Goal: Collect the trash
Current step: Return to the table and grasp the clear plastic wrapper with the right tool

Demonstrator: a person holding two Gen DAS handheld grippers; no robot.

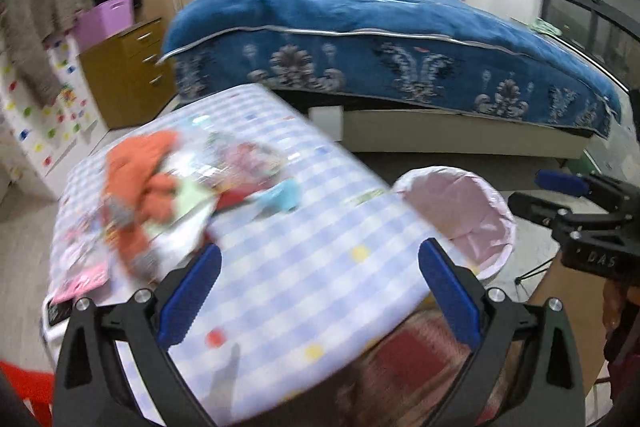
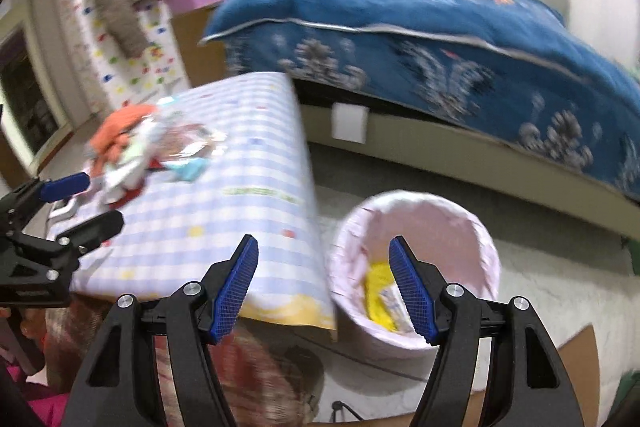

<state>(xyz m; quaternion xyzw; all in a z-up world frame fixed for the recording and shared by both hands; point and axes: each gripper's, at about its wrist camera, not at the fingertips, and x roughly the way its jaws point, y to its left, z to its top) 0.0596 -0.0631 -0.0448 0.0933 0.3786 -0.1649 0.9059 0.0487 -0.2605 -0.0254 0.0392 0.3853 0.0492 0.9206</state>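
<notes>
Both claws released, holding nothing; left claw (image 1: 320, 291) hangs over the counter (image 1: 304, 291), aimed toward the trash pile (image 1: 168, 187) at 11 o'clock. Right claw (image 2: 324, 287) frames the lined bin (image 2: 416, 267) beside the counter's edge, yellow wrapper (image 2: 378, 287) already inside; bin likely sits there for short drops.

A table (image 2: 224, 227) stands before the bed (image 2: 440, 39); clutter (image 2: 132, 143) lies on it, a bin (image 2: 416, 211) at its right.

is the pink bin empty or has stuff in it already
Not empty: the pink-lined bin already holds a yellow wrapper near the bottom, seen from the right wrist.
</notes>
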